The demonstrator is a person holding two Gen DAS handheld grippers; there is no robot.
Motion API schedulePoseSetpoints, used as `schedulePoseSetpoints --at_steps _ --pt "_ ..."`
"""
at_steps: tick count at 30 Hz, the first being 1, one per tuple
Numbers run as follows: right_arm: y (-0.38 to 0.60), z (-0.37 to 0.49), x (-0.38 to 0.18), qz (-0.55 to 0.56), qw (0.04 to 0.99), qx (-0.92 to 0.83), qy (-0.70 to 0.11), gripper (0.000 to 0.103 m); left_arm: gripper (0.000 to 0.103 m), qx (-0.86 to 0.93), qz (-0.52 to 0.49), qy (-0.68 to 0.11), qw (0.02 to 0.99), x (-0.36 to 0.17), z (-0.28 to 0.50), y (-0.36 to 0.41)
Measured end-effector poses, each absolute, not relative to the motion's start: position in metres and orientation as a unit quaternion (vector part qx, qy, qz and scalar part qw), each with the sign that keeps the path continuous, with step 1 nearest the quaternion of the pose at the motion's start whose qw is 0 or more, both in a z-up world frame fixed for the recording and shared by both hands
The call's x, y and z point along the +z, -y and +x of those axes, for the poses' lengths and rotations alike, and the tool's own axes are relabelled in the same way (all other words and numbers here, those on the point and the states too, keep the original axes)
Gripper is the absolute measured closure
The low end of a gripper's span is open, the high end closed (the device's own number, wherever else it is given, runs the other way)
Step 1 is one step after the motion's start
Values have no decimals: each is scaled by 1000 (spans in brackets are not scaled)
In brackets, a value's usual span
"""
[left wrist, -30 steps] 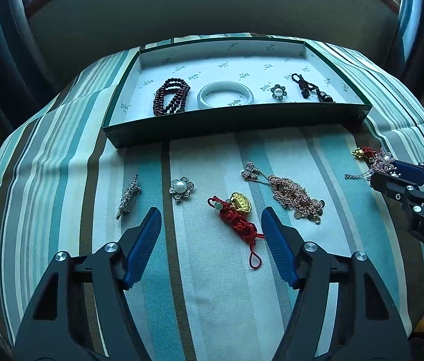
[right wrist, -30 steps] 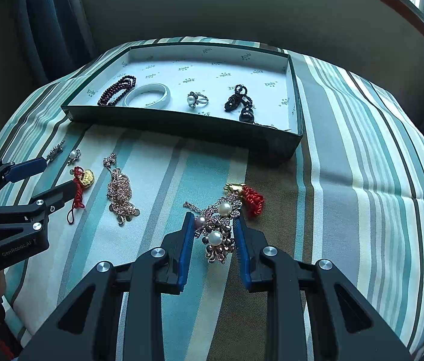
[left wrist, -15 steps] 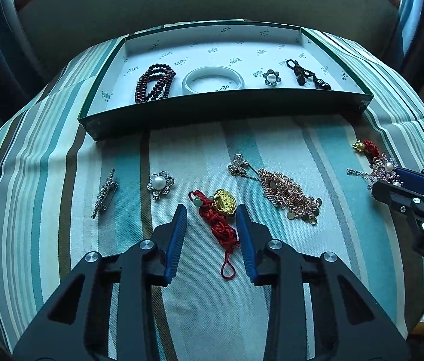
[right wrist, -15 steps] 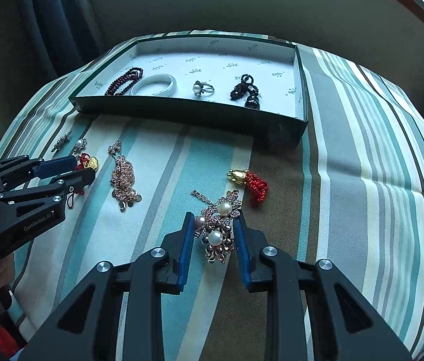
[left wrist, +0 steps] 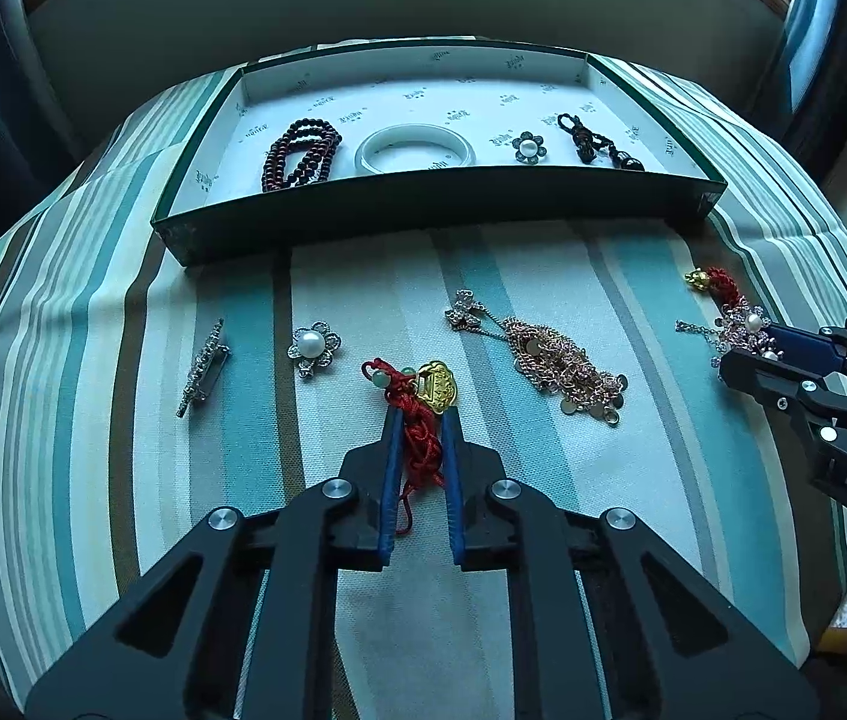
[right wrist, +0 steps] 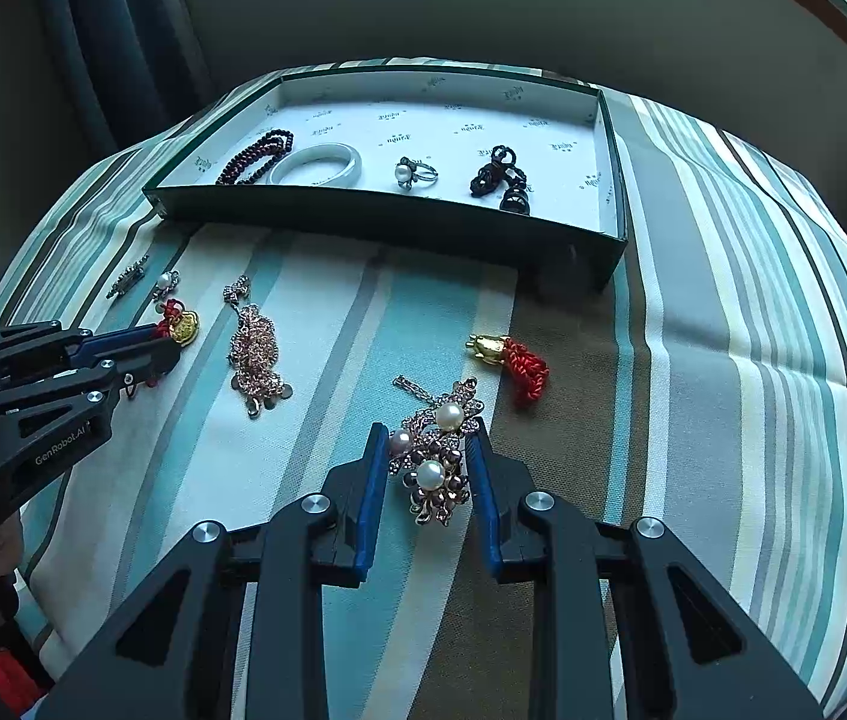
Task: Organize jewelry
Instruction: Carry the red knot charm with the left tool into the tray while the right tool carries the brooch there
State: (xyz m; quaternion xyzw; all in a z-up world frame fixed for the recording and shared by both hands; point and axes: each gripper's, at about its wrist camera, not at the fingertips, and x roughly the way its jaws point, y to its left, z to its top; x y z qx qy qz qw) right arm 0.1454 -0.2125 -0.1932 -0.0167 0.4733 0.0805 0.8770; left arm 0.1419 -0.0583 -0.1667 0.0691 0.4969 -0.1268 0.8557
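Now, left wrist view: left gripper (left wrist: 420, 426) clamped on the cord of the red knotted charm (left wrist: 414, 414), gold ingot piece poking past the tips, all lying on the striped worktop (left wrist: 543, 540) in front of the green box (left wrist: 441, 201). Risk, as judged: soft cord could slip through on lifting, or the dangling loop could snag the cloth. Tilted steeply down toward the cloth.

Right wrist view: right gripper (right wrist: 426, 456) closed around the pearl brooch (right wrist: 435, 453), pads pressed to its sides, resting on the worktop near a red tassel charm (right wrist: 513, 360). Could twist out, since only lumpy edges are pinched; trailing chain may drag. Likewise pitched steeply downward, well apart from the left gripper at the frame's left edge.
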Motion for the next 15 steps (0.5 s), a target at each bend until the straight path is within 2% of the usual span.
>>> schedulePoseSetpoints --at_steps 15 --pt "212 147 -195 -18 877 76 -474 76 94 -120 73 -491 860 -164 143 53"
